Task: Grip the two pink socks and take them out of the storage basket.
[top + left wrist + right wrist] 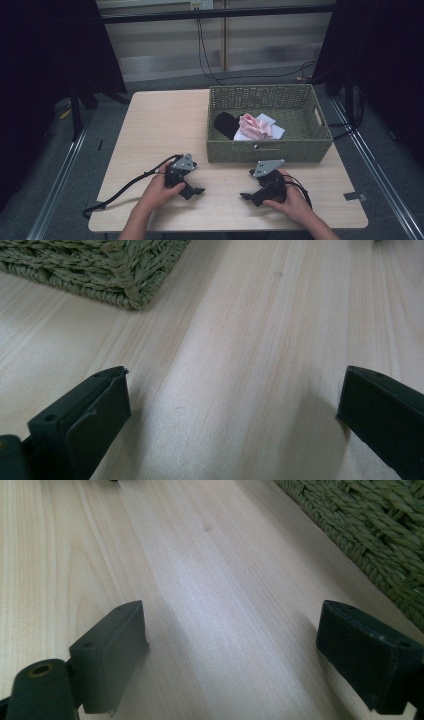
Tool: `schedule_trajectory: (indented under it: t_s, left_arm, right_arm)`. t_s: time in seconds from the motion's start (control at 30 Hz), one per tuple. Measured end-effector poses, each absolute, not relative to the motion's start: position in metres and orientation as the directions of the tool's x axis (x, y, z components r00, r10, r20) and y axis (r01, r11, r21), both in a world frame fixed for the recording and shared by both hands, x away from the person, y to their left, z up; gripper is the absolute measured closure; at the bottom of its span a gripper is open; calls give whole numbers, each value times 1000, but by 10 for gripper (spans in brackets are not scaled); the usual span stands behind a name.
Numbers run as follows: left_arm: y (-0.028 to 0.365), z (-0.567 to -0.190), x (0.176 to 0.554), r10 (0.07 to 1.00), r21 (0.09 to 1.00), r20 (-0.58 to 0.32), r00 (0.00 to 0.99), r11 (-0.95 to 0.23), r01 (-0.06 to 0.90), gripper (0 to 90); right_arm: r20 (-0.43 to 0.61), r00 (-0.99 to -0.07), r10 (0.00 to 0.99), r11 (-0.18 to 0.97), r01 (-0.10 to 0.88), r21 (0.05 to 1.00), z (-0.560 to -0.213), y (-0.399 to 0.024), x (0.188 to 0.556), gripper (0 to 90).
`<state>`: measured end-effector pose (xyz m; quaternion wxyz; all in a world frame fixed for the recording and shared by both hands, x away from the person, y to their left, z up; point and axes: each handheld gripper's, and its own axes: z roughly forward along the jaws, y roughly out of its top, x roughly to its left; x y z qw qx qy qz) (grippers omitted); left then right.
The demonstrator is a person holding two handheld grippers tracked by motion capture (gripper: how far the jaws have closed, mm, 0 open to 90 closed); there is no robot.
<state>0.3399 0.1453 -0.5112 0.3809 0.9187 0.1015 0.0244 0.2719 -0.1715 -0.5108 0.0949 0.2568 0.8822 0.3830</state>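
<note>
Table of pale wood, woven green basket on its far right part.
Basket holds a black cloth, a pink cloth and a white cloth bunched together. Just in front of it, left gripper and right gripper rest on bare wood, well apart, tips facing each other, jaws wide and holding nothing.

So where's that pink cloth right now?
In the high view, the pink cloth lies inside the green woven basket on the table's far right, between a black cloth and white cloth.
</note>
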Motion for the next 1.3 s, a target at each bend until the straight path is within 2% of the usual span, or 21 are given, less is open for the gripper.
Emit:
schedule_trajectory:
  t_s: [0.57,0.9,1.3]
  left_arm:
    - [145,-511,340,205,705,-32,978,-689,167,0]
    - [145,-511,340,204,703,-33,978,-691,167,0]
    - [145,-511,340,200,704,-33,979,-691,165,0]
  right_arm:
    - [36,-851,524,584,390,712,-509,-171,274,122]
    - [66,-878,473,692,417,590,-486,-165,278,158]
    - [108,-872,477,754,469,459,-451,-175,285,199]
